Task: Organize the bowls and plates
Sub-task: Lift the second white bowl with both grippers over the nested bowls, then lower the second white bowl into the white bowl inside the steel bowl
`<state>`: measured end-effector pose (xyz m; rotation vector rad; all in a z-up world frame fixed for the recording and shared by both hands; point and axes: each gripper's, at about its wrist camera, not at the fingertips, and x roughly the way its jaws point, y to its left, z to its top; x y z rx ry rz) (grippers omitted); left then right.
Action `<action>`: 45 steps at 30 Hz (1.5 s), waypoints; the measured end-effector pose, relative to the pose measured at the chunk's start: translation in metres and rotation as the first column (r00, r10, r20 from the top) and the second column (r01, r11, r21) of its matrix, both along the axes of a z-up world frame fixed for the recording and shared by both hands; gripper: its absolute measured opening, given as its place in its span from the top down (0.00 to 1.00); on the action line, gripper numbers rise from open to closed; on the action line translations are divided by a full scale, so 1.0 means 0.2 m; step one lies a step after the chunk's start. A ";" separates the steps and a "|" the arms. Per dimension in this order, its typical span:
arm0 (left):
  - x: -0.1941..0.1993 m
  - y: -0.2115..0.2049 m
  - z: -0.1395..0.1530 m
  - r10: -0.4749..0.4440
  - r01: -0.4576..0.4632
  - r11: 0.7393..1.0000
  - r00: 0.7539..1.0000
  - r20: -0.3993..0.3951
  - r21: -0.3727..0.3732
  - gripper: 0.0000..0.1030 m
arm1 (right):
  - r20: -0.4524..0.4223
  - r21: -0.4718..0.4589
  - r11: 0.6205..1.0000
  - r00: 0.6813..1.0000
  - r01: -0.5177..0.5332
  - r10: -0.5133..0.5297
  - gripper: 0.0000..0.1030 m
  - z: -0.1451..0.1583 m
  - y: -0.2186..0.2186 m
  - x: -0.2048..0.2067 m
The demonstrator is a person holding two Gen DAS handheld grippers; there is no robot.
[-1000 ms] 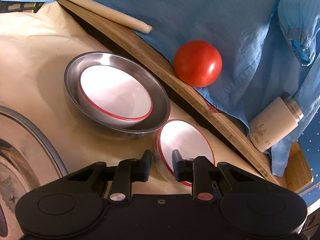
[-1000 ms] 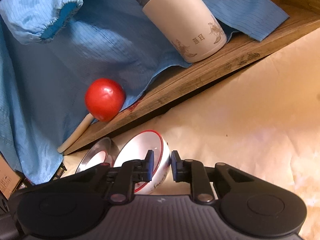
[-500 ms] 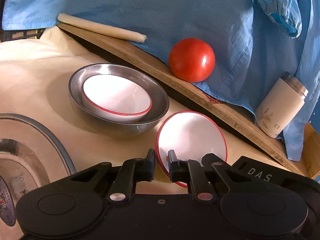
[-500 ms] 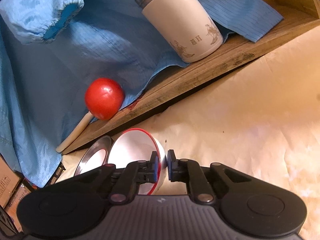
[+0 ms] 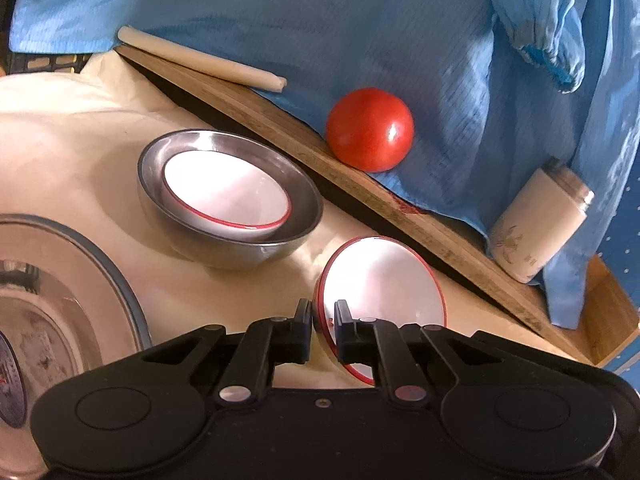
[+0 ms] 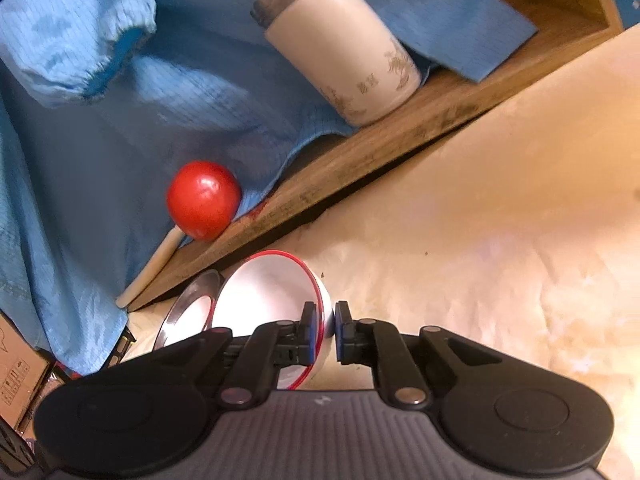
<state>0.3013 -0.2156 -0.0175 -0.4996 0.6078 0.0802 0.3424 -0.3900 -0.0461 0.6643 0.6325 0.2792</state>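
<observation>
held bowl: white bowl with red rim (image 5: 382,292), tipped on edge; mouth faces the left wrist camera and slightly up, axis well off vertical
bowl location: over the cream-covered desk (image 5: 80,128), just in front of the wooden board (image 5: 420,220), right of the steel bowl
left hand-held gripper (image 5: 322,328): clenched on the near-left rim, one pad inside, one outside
right hand-held gripper (image 6: 325,334): clenched on the opposite rim, wall between pads
stack: second red-rimmed bowl (image 5: 226,194) nested upright in steel bowl (image 5: 230,200), mouth up, apart from held bowl
plate: large metal plate (image 5: 60,300) at desk's left edge
board: red ball (image 5: 370,130), cream jar (image 5: 538,226), blue cloth (image 5: 360,20)
</observation>
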 end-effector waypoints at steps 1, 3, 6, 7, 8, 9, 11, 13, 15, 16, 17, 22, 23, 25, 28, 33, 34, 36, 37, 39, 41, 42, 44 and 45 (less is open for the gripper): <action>-0.01 0.00 0.00 -0.007 0.007 1.000 1.000 0.008 -0.008 0.89 | 0.014 -0.001 1.000 1.000 0.005 -0.005 0.90 0.01 -0.01 -0.02; -0.03 -0.01 0.01 -0.018 0.019 1.000 0.999 0.026 -0.012 0.89 | 0.037 0.004 1.000 0.999 0.013 -0.014 0.90 0.03 -0.02 -0.05; -0.06 0.00 0.04 -0.045 0.047 0.999 0.997 0.061 -0.020 0.89 | 0.061 0.014 0.999 0.998 0.029 -0.030 0.90 0.04 -0.03 -0.09; -0.06 0.00 0.04 -0.050 0.052 0.998 0.997 0.067 -0.025 0.89 | 0.069 0.008 0.999 0.997 0.035 -0.035 0.90 0.05 -0.03 -0.10; -0.06 0.00 0.05 -0.055 0.057 0.998 0.996 0.072 -0.033 0.89 | 0.076 -0.001 0.999 0.996 0.041 -0.041 0.90 0.06 -0.03 -0.11; -0.06 0.01 0.06 -0.060 0.063 0.997 0.995 0.075 -0.043 0.89 | 0.084 -0.013 0.999 0.995 0.050 -0.049 0.90 0.08 -0.02 -0.12; -0.07 0.02 0.07 -0.067 0.072 0.995 0.995 0.077 -0.066 0.89 | 0.100 -0.035 0.997 0.993 0.065 -0.061 0.90 0.10 0.00 -0.15; -0.07 0.04 0.09 -0.069 0.076 0.994 0.994 0.084 -0.081 0.89 | 0.112 -0.048 0.996 0.992 0.071 -0.065 0.90 0.13 0.02 -0.16; -0.08 0.07 0.12 -0.066 0.074 0.994 0.993 0.095 -0.084 0.89 | 0.121 -0.050 0.996 0.991 0.069 -0.062 0.90 0.15 0.05 -0.17; -0.08 0.09 0.13 -0.062 0.071 0.994 0.993 0.104 -0.085 0.89 | 0.127 -0.050 0.997 0.990 0.065 -0.059 0.90 0.17 0.07 -0.17; -0.09 0.11 0.15 -0.057 0.067 0.994 0.992 0.113 -0.081 0.90 | 0.134 -0.054 0.997 0.990 0.060 -0.053 0.90 0.19 0.09 -0.17; -0.09 0.23 0.21 -0.018 0.027 0.998 0.988 0.156 -0.056 0.90 | 0.174 -0.074 0.997 0.985 0.019 -0.005 0.90 0.26 0.25 -0.13; -0.09 0.27 0.22 -0.007 0.016 0.998 0.988 0.156 -0.056 0.90 | 0.176 -0.074 0.997 0.984 0.008 0.006 0.90 0.26 0.29 -0.12; -0.07 0.34 0.24 0.010 -0.002 0.999 0.989 0.150 -0.054 0.90 | 0.176 -0.078 0.997 0.984 -0.019 0.033 0.90 0.27 0.37 -0.08; -0.04 0.44 0.25 0.025 -0.021 0.999 0.990 0.137 -0.031 0.90 | 0.168 -0.088 0.995 0.984 -0.052 0.066 0.90 0.27 0.47 -0.02; 0.01 0.59 0.22 0.048 -0.046 0.999 0.994 0.098 -0.016 0.90 | 0.150 -0.113 0.990 0.983 -0.087 0.104 0.89 0.25 0.63 0.03; 0.02 0.61 0.21 0.047 -0.046 0.999 0.995 0.087 -0.014 0.90 | 0.146 -0.121 0.988 0.983 -0.092 0.109 0.89 0.24 0.65 0.05; 0.05 0.64 0.20 0.043 -0.042 0.999 0.997 0.069 -0.017 0.90 | 0.136 -0.126 0.987 0.984 -0.096 0.113 0.89 0.22 0.67 0.06; 0.06 0.65 0.19 0.038 -0.037 0.999 0.997 0.061 -0.017 0.90 | 0.132 -0.124 0.988 0.985 -0.095 0.112 0.89 0.21 0.68 0.07; 0.08 0.66 0.17 0.028 -0.028 0.999 0.998 0.051 -0.019 0.90 | 0.128 -0.126 0.988 0.986 -0.093 0.109 0.89 0.19 0.68 0.07; 0.09 0.67 0.15 0.016 -0.015 1.000 0.999 0.046 -0.021 0.90 | 0.127 -0.133 0.987 0.987 -0.085 0.102 0.89 0.18 0.68 0.07; 0.09 0.66 0.15 0.013 -0.012 1.000 0.999 0.048 -0.021 0.90 | 0.129 -0.137 0.987 0.987 -0.081 0.099 0.89 0.17 0.68 0.07; 0.09 0.66 0.15 0.009 -0.008 1.000 0.999 0.046 -0.020 0.90 | 0.131 -0.142 0.987 0.986 -0.080 0.099 0.88 0.17 0.67 0.06; 0.09 0.65 0.15 0.008 -0.007 1.000 0.999 0.044 -0.020 0.90 | 0.132 -0.142 0.987 0.987 -0.078 0.097 0.88 0.17 0.67 0.06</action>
